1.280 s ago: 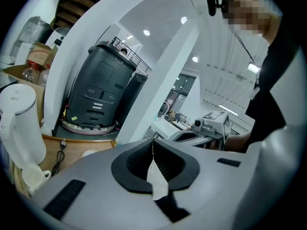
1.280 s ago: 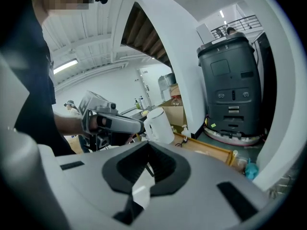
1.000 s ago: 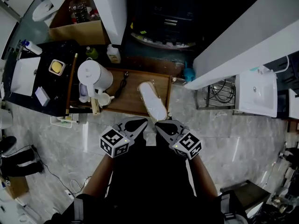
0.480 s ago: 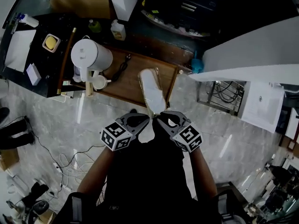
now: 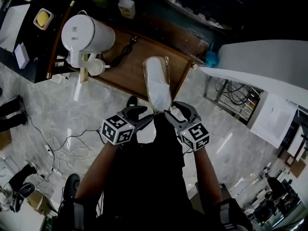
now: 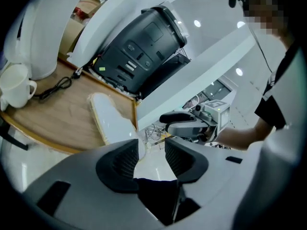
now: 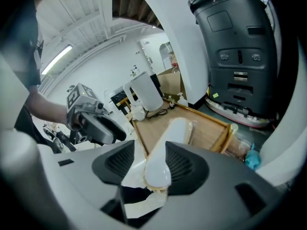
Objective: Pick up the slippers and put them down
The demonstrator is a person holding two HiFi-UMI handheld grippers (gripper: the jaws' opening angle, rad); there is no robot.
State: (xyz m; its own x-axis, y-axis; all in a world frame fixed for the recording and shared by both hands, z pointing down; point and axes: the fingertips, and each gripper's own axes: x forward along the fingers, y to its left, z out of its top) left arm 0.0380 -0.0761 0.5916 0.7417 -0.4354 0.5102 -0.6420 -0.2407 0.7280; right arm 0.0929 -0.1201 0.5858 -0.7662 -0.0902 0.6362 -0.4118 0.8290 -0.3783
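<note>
A pair of white slippers (image 5: 156,83) in clear wrap lies lengthwise on a wooden tray (image 5: 126,73), its near end jutting over the tray's front edge. Both grippers meet at that end. My left gripper (image 5: 143,115) has its jaws opening; in the left gripper view the slippers (image 6: 110,121) lie just left of its jaws (image 6: 151,155), with only floor between the pads. My right gripper (image 5: 174,113) is opening too. In the right gripper view the slippers' end (image 7: 160,164) sits between its jaws (image 7: 149,162), close beside the right pad, not squeezed.
A white kettle (image 5: 86,35) and a mug (image 5: 95,67) stand on the tray's left end. A black machine (image 6: 144,51) sits behind the tray under a white counter (image 5: 260,57). Cables (image 5: 67,148) lie on the marble floor at the left.
Both grippers have sunk with the slippers' near end toward the tray. Their jaws, shut before, now stand apart.
</note>
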